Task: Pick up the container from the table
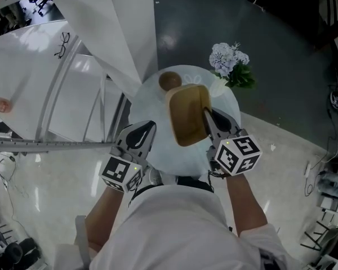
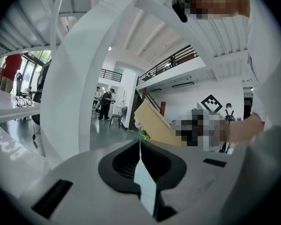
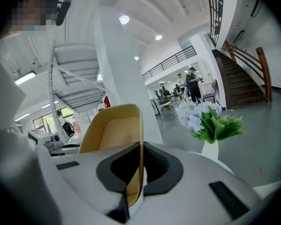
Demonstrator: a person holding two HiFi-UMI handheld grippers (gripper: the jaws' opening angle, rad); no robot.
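A tan open container [image 1: 188, 114] is tipped up on its edge over the round white table [image 1: 149, 103]. My right gripper [image 1: 207, 116] is shut on the container's right rim. In the right gripper view the thin rim [image 3: 140, 139] runs between the closed jaws of that gripper [image 3: 140, 150], and the container's hollow inside [image 3: 111, 130] faces left. My left gripper [image 1: 149, 127] hovers at the table's left edge, shut and empty. In the left gripper view its jaws [image 2: 139, 145] meet with nothing between them, and the container [image 2: 154, 124] shows beyond them.
A brown round object [image 1: 170, 81] lies at the table's far side. A white vase [image 1: 218, 86] of pale flowers [image 1: 228, 58] stands at the far right, close to the container; the flowers [image 3: 210, 121] show in the right gripper view. A white slanted stair structure [image 1: 118, 32] rises to the left.
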